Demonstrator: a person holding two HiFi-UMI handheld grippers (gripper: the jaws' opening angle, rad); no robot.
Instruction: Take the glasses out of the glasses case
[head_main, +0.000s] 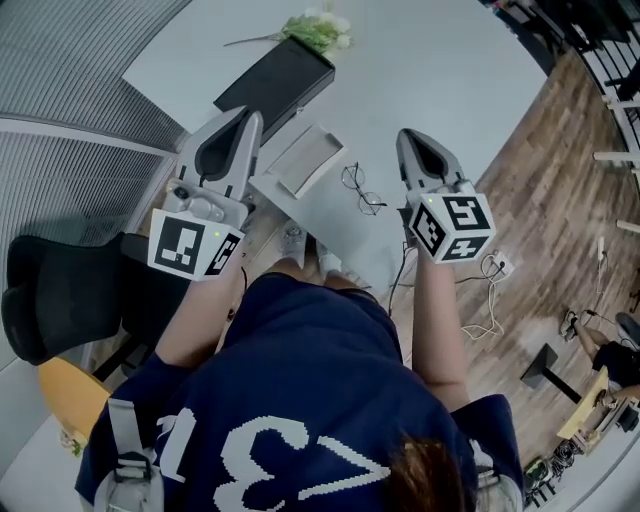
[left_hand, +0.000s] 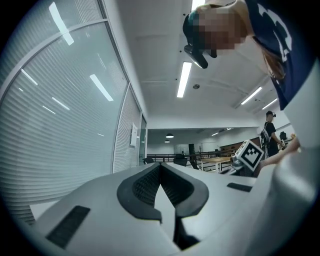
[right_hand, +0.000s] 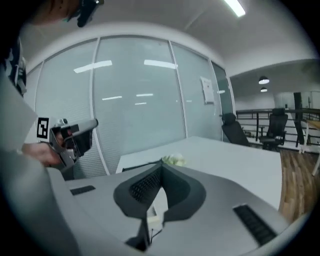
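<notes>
A pair of thin-rimmed glasses (head_main: 360, 188) lies on the white table (head_main: 430, 70), just right of a flat grey glasses case (head_main: 308, 160). Both grippers hang in the air above the table's near corner, apart from these things. My left gripper (head_main: 250, 118) is over the case's left side and my right gripper (head_main: 408, 138) is right of the glasses. In the left gripper view the left gripper (left_hand: 160, 166) has its jaws together with nothing between them. In the right gripper view the right gripper (right_hand: 161, 169) is likewise shut and empty, pointing slightly down over the table (right_hand: 240, 160).
A long black box (head_main: 275, 85) and a bunch of pale flowers (head_main: 320, 30) lie behind the case. A black office chair (head_main: 50, 290) stands at the left. Cables and a power strip (head_main: 490, 268) lie on the wooden floor at the right. Glass walls with blinds border the room.
</notes>
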